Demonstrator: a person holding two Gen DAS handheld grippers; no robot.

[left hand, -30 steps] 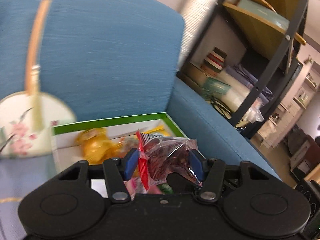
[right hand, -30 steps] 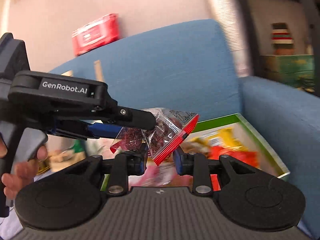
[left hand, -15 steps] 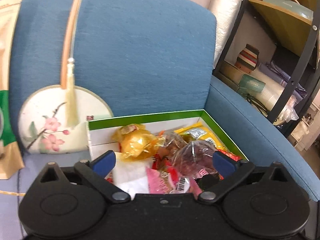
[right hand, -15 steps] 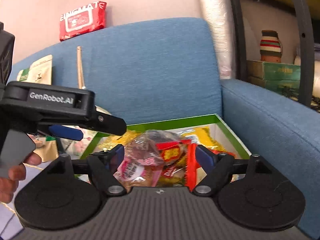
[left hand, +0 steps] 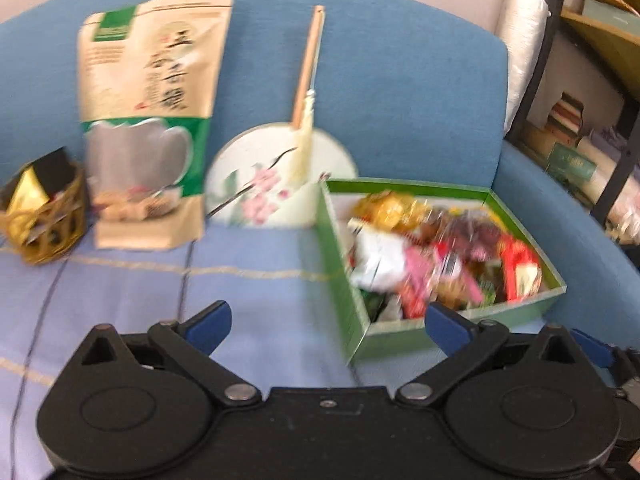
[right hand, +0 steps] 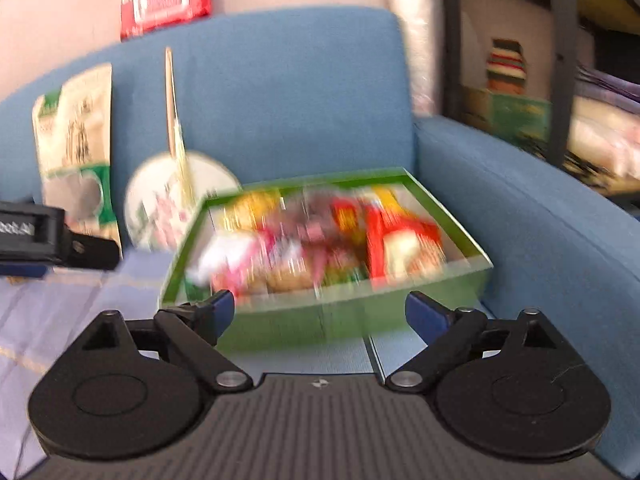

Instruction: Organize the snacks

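**Snack box full, both grippers empty-handed**

So here's what we've got on the blue fabric sofa [left hand: 400, 80]. We're holding the left gripper [left hand: 326, 322] with its blue-padded jaws spread wide and nothing between them. Same story with the right gripper [right hand: 320, 312]: jaws wide apart, nothing gripped.

The snacks [left hand: 436, 248] sit piled in a green cardboard box [left hand: 340, 272] with white inner walls, lying on the lavender striped cloth [left hand: 160, 292] at the right end of the seat, near the armrest. We make out crinkly wrappers in gold, red, pink and white plus a clear bag of something dark, but it's all too smeared to read any label.

Readable stuff: not much. The tall kraft-paper stand-up pouch [left hand: 150, 120] leaning on the backrest has big dark Chinese characters and a green band, too blurred for us to read. The left gripper's black body, seen from the right wrist view, shows part of a white label ending in "bot.AI". The red packet [right hand: 166, 2] on top of the backrest has white lettering we can't read.

Beside the pouch sits a small woven basket [left hand: 46, 216] with gold and black packets, and a round painted fan [left hand: 280, 176] with pink blossoms, wooden handle and cream tassel stands between pouch and box.
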